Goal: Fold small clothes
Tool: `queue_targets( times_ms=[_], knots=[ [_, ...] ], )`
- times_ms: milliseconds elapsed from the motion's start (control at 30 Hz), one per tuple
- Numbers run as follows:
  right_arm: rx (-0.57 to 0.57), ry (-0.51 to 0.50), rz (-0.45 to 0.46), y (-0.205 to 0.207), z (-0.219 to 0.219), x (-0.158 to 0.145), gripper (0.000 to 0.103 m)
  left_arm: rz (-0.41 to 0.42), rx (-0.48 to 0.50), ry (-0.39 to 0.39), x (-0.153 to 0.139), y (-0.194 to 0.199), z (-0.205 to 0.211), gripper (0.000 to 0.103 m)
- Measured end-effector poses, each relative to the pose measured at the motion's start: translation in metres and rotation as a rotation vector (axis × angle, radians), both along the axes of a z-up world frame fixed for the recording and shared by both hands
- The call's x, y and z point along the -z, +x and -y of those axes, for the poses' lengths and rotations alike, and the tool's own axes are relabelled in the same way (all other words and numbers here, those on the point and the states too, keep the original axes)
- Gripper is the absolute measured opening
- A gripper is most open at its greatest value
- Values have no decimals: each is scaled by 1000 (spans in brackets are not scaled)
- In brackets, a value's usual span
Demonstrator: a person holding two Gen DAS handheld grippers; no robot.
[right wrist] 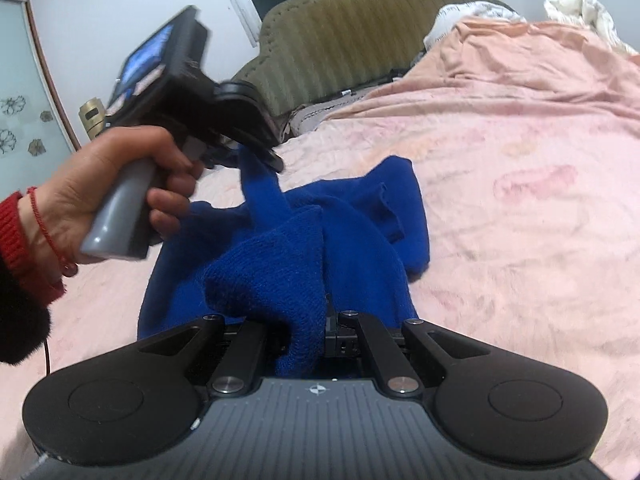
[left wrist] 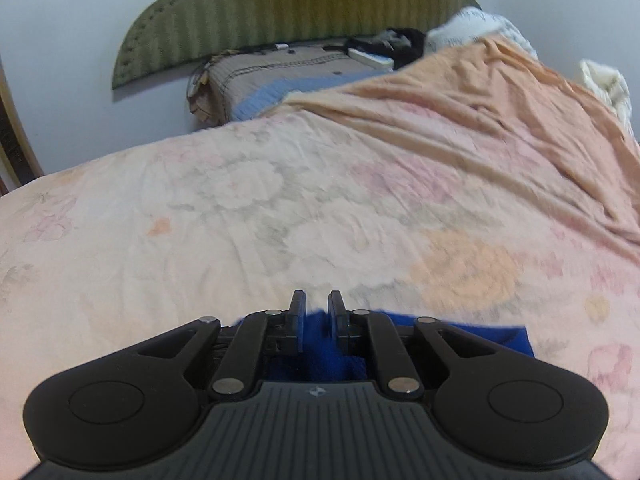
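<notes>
A blue knitted garment (right wrist: 344,216) lies bunched on the pink floral bedspread (right wrist: 500,208). In the right wrist view my left gripper (right wrist: 262,156) is shut on a raised corner of it, lifted above the bed by the person's hand (right wrist: 116,184). My right gripper (right wrist: 316,320) is shut on a thick fold of the same garment, which hides its fingertips. In the left wrist view the left gripper (left wrist: 317,300) has blue cloth (left wrist: 320,344) between its nearly closed fingers, and the rest of the garment hangs below.
An orange blanket (left wrist: 500,112) is heaped on the bed's right side. A green padded headboard (left wrist: 288,8) stands at the wall. A folded brown and blue blanket (left wrist: 280,76) and dark items (left wrist: 392,44) lie near the headboard. White bedding (right wrist: 576,12) lies at the far right.
</notes>
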State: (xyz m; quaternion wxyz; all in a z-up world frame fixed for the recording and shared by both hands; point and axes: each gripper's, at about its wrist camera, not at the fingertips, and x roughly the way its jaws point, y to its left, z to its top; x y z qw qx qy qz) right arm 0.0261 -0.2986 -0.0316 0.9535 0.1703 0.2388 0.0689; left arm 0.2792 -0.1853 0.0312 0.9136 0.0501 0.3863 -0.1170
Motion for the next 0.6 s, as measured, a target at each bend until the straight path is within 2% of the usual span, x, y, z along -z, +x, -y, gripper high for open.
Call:
queue_targets(
  times_ms=[67,167,200,233,300,400,500,600],
  knots=[
    [11,34,-1,1,5,2,5,0,-18,-23,-3,3,-6,20],
    [24,86,-9,4,13,5,5,6,-47,-65,-5,4,-13,55],
    [22,108,-19,5,16,7,5,17,-57,-77,-6,3,-16,72],
    [20,128,-30,6,17,8,6,33,-64,-81,-8,1,-18,77],
    [15,169,-47,7,23,12,6,56,-72,-69,-10,-1,-20,77],
    [32,215,-60,7,30,14,16,50,-74,-66,-11,-1,-24,77],
    [47,267,-72,8,40,16,17,50,-83,-60,-12,-7,-30,78],
    [60,295,-70,6,48,16,19,51,-70,-22,-8,-22,-36,78]
  ],
)
